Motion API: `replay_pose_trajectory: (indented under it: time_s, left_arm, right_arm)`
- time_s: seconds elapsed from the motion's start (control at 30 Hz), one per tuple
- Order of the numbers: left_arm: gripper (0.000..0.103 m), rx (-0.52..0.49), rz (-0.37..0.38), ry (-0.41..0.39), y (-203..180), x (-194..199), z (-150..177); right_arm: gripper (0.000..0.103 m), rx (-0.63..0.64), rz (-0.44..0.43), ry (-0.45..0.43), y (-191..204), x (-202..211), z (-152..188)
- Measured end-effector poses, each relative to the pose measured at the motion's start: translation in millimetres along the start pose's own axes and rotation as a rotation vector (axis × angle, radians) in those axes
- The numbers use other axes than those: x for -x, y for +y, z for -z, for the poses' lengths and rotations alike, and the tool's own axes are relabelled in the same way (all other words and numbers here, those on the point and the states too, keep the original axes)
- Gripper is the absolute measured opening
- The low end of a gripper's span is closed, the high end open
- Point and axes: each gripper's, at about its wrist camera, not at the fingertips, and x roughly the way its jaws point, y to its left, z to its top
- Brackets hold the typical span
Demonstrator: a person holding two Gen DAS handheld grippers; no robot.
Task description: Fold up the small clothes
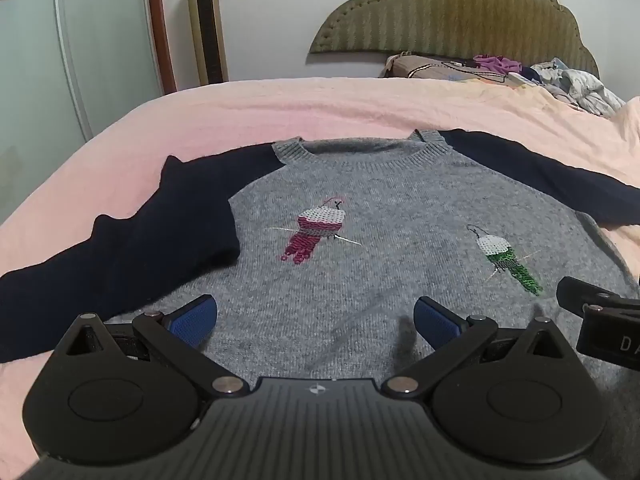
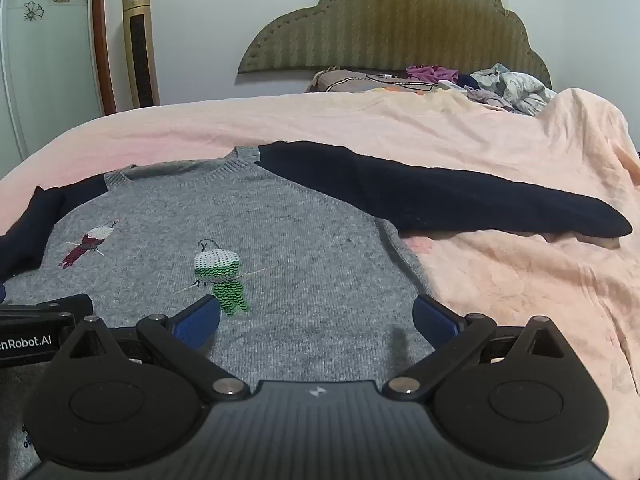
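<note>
**Both grippers wide open over sweater, nothing held**

Left wrist view: I see the sweater [image 1: 360, 248] lying flat, front up, on the pink blanket [image 1: 280, 104], neck pointing away from me. Grey body, navy sleeves. The sleeve [image 1: 132, 252] on the left side of the pic is bent back, its end lying over the grey edge. The other sleeve [image 1: 540, 176] runs out to the right. A red bird [image 1: 320, 232] & a green bird [image 1: 508, 260] are stitched on the chest. My left gripper [image 1: 316, 320] sits just above the lower part of the body, jaws as wide as they go, blue pads [image 1: 192, 316] apart w/ only grey knit showing between them; no grip. The right gripper's black finger pokes in at the right edge.

Right wrist view: right gripper [image 2: 316, 320] is over the sweater's [image 2: 280, 240] lower right part, near the side seam. Jaws fully spread, nothing held. Pad [image 2: 436, 320] on the right sits about at the hem corner; can't tell if it touches. Long sleeve [image 2: 460, 196] lies straight out across the blanket [image 2: 520, 280]. Green bird [image 2: 220, 272] is just ahead of the left pad. Headboard [image 2: 392, 28] & a clothes pile [image 2: 500, 84] at the far end.
</note>
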Motion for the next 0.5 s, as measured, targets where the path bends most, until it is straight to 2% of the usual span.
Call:
replay_pose_trajectory:
  time_s: [0.17,0.5]
  left_arm:
    - [0.103,0.008,0.012,0.017,0.5,-4.1,-1.8]
    - [0.103,0.016,0.0,-0.007,1.9,-1.4,-0.2]
  right_arm:
    - [0.103,-0.001,0.001,0.002,-0.3,-0.5,0.4]
    - [0.103,-0.001,-0.003,0.005,0.0,-2.0,0.7]
